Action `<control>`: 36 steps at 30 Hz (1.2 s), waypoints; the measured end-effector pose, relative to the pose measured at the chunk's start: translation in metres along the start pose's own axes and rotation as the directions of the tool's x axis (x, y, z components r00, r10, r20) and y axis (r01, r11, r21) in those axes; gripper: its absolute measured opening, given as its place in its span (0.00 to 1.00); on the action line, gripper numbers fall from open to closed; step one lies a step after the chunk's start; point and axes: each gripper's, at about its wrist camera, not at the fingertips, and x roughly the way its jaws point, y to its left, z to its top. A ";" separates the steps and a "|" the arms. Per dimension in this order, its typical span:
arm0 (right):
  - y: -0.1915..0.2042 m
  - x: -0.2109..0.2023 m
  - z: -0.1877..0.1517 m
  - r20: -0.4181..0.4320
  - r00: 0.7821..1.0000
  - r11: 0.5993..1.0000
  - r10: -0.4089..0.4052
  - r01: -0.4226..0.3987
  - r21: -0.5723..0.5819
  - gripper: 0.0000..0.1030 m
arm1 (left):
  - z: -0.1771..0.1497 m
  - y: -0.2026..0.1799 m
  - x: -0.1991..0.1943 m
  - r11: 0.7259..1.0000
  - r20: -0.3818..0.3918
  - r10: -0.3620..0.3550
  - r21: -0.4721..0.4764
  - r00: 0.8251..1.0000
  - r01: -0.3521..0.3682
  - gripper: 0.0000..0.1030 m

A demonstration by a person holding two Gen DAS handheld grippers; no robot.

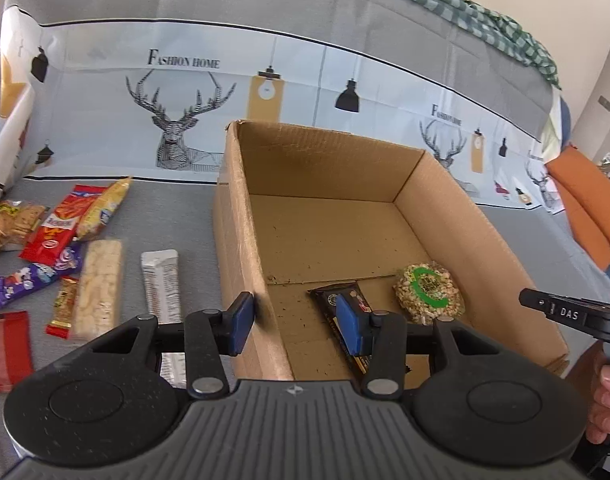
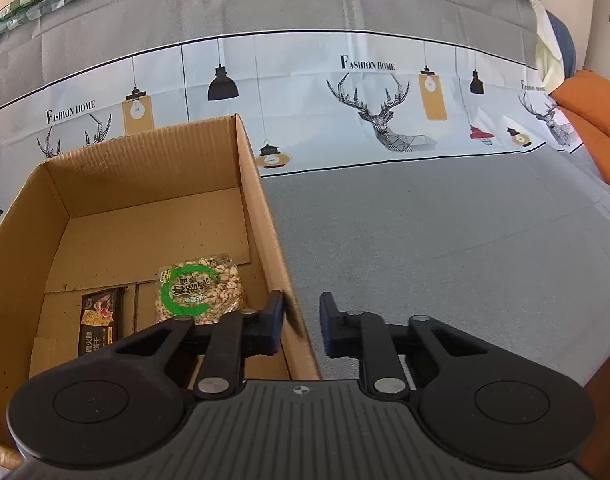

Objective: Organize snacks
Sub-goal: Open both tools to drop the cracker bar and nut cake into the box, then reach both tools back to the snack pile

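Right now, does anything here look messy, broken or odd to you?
Mildly. The cardboard box has dark crumbs or specks scattered over its floor. Both the left claw and the right claw straddle its side walls, open. No packet looks torn or spilled.

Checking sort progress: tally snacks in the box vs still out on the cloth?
In the box: 2 (dark packet, round nut cake)
Out on the cloth: 8 (cracker bag, red pack, yellow bag, purple bar, small red bar, pale bar, silver bar, red flat packet)
Total: 10
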 end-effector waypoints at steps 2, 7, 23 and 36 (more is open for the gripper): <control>0.000 -0.003 -0.001 0.006 1.000 1.000 -0.025 0.025 -0.012 0.13 | -0.002 -0.005 0.001 1.000 0.000 -0.004 0.019 1.000 0.004 0.49; -0.010 -0.007 -0.003 -0.008 1.000 1.000 -0.022 0.022 0.008 0.13 | -0.003 -0.007 0.001 0.999 -0.003 -0.024 0.027 1.000 0.024 0.49; 0.018 -0.050 0.000 0.203 0.978 0.999 0.050 -0.047 -0.016 0.57 | -0.017 -0.012 -0.060 0.983 0.188 -0.018 0.180 0.982 -0.017 0.70; 0.074 -0.086 -0.016 0.278 0.926 0.967 0.255 -0.245 -0.070 0.51 | -0.015 0.074 -0.129 0.987 0.250 0.057 0.133 0.966 -0.093 0.22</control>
